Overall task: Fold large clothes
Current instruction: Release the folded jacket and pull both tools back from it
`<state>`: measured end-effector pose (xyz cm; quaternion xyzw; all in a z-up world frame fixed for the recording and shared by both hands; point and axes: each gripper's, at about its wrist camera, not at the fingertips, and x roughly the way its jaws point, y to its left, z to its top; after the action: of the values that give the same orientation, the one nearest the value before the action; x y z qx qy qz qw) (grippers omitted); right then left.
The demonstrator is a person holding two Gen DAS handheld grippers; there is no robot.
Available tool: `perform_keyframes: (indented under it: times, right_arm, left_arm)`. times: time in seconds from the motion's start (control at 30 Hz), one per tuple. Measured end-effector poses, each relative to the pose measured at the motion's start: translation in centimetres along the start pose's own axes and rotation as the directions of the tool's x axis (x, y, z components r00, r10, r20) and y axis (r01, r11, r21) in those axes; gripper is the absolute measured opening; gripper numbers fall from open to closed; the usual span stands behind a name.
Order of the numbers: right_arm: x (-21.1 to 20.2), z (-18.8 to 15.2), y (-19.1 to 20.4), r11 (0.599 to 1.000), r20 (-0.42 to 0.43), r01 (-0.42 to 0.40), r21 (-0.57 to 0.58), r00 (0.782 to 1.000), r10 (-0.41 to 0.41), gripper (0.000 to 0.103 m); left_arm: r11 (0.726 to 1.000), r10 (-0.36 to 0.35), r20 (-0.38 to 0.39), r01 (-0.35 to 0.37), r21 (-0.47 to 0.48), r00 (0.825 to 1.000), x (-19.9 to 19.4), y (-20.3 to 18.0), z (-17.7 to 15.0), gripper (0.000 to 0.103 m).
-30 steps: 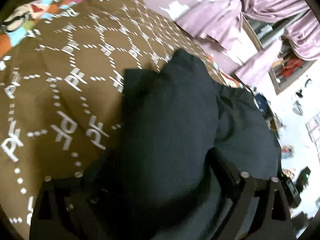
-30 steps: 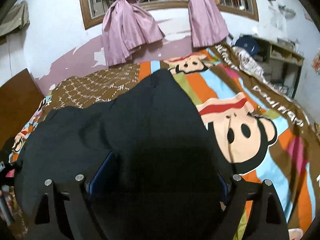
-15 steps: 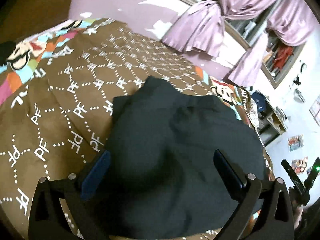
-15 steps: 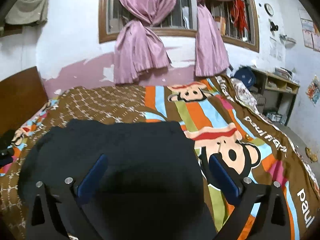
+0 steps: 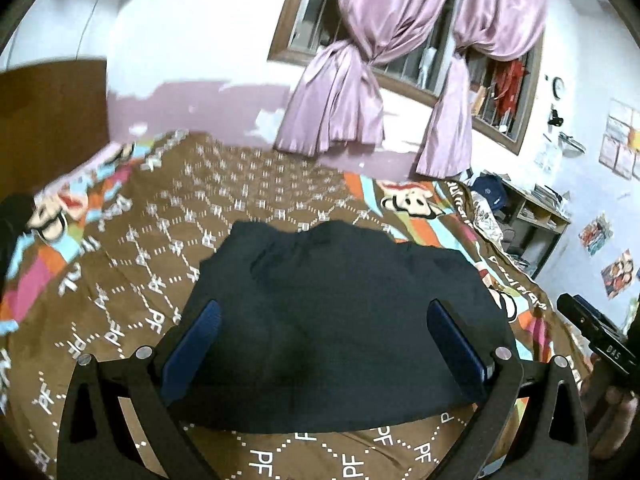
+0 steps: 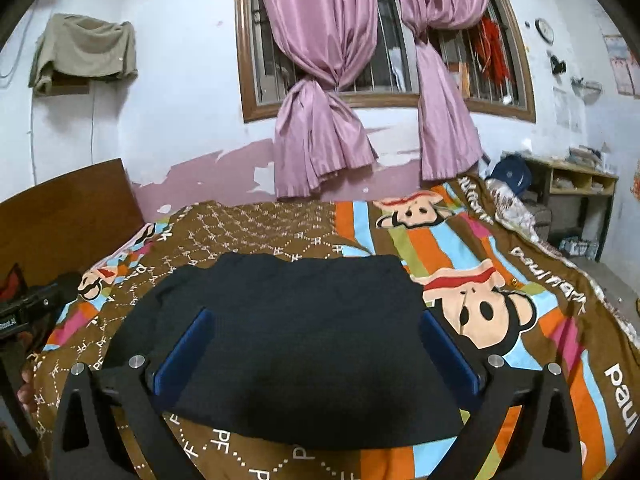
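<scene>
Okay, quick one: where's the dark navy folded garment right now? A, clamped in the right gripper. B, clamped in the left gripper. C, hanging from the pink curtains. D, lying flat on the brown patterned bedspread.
D: the dark navy folded garment lies flat on the brown patterned bedspread, with the left gripper and the right gripper both wide open and empty above it.

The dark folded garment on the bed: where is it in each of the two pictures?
Left wrist view: dark folded garment, lower centre, on the bedspread.
Right wrist view: same garment, lower centre.
Shared landmark: pink curtains behind the bed.
</scene>
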<state>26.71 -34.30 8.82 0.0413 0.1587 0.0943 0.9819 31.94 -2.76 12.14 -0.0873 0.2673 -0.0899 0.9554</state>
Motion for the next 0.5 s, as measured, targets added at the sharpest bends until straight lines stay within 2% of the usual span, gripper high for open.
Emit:
perform_keyframes:
  times: [0.07,0.23,0.4,0.5]
  right_arm:
    - [-1.4,-0.7,0.6,1.0,0.041,0.021,0.002,0.999,-0.021,0.103]
    - [-4.4,-2.3,2.0,1.0,0.104,-0.001,-0.003,0.995,0.001,0.103]
    - [-6.2,-3.6,2.9,0.999,0.108,-0.033,0.002,0.994,0.032,0.103]
    - [-6.5,-4.5,3.3,1.0,0.081,-0.024,0.011,0.996,0.023,0.103]
  left_arm:
    - [0.999,-0.001,0.027,0.0,0.04,1.0,-1.1,-1.0,-0.4,0.101]
    - [0.994,-0.004,0.037,0.0,0.108,0.999,-3.4,-2.5,-1.4,0.101]
    - [0.987,-0.007,0.086,-0.007,0.16,0.996,-5.4,-3.6,-3.4,0.101]
    - [0.98,-0.045,0.12,0.02,0.197,0.992,-6.5,-3.5,-5.1,0.101]
